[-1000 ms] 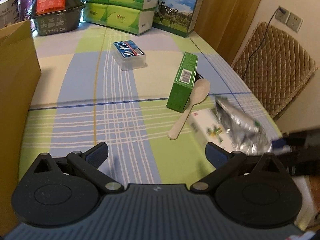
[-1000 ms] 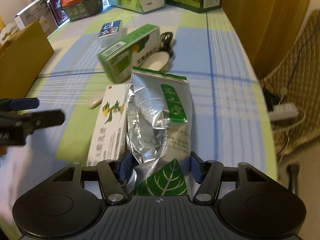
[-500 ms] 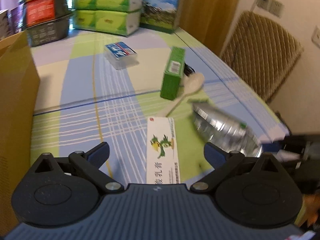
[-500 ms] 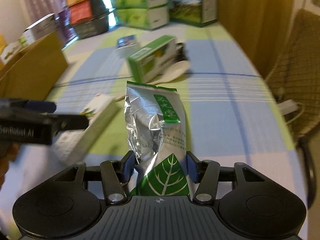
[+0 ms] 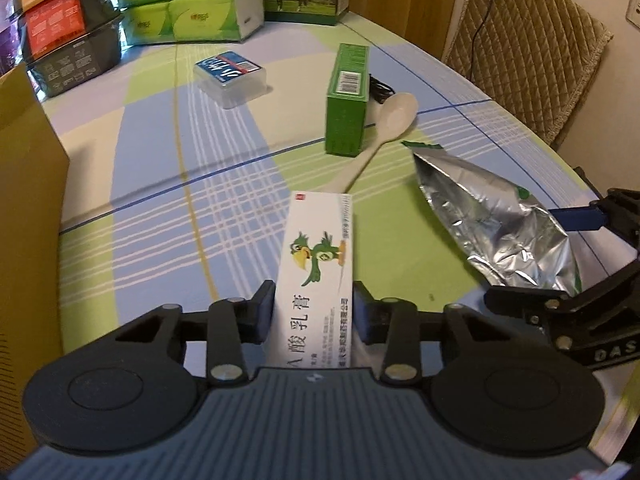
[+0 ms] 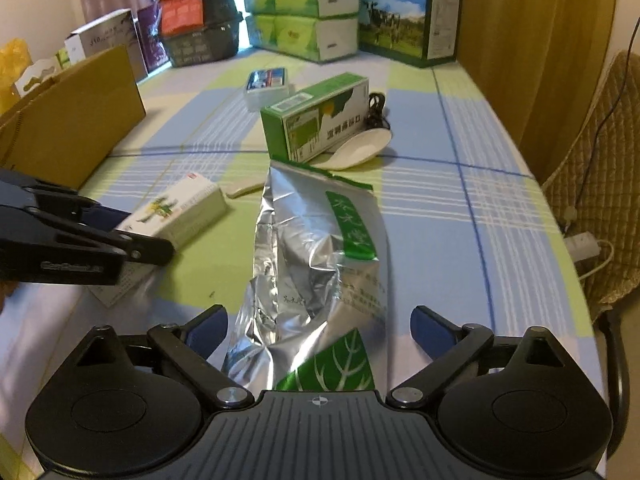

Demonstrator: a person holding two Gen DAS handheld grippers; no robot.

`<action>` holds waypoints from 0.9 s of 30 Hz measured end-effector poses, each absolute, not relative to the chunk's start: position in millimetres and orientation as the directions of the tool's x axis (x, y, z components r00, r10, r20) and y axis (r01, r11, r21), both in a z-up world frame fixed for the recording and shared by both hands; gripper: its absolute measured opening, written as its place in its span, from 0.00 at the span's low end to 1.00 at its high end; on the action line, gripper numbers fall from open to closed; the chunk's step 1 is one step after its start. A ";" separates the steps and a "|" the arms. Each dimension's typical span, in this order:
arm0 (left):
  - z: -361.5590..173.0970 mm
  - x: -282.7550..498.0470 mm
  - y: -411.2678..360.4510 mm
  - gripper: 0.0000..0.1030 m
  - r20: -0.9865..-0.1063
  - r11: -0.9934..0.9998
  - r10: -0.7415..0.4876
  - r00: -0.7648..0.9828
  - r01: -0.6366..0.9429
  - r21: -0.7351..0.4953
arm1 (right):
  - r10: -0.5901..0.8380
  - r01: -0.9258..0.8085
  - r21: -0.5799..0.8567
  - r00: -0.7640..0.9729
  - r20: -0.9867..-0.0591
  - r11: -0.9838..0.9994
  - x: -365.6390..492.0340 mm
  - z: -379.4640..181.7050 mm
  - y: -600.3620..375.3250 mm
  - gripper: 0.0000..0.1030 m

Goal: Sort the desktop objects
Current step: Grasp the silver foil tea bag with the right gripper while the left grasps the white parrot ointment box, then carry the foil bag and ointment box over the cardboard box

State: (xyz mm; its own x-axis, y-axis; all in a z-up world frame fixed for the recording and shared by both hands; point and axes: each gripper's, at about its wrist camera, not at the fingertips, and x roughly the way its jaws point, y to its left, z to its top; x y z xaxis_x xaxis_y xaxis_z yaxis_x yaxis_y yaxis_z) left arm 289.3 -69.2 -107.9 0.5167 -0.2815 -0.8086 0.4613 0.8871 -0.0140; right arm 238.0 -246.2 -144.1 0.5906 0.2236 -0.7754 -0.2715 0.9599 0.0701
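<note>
My left fingers (image 5: 314, 314) pinch the smooth white carton (image 5: 320, 264) printed with a green cartoon bird near the table's (image 5: 160, 184) edge, while my right fingers (image 6: 320, 330) gape around the crinkled foil pouch (image 6: 316, 264).

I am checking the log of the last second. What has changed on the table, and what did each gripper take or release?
The left gripper closed on the white box, which it did not hold before. The right gripper opened and released the foil bag, which now lies on the table. The green box, spoon and clear case stayed put.
</note>
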 end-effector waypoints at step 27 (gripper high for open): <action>-107.5 290.1 -77.0 0.32 -0.808 0.865 -0.301 0.506 0.502 -0.007 | 0.181 -0.196 0.069 0.640 -0.746 0.978 244.7 -141.9 -241.2 0.51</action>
State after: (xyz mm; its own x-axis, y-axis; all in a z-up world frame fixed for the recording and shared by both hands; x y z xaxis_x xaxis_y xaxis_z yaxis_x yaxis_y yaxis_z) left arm 290.1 -77.0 -107.5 0.5065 -0.3012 -0.8079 0.5025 0.8646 -0.0074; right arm 244.7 -241.2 -141.9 0.6404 0.1810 -0.7464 -0.1963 0.9781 0.0687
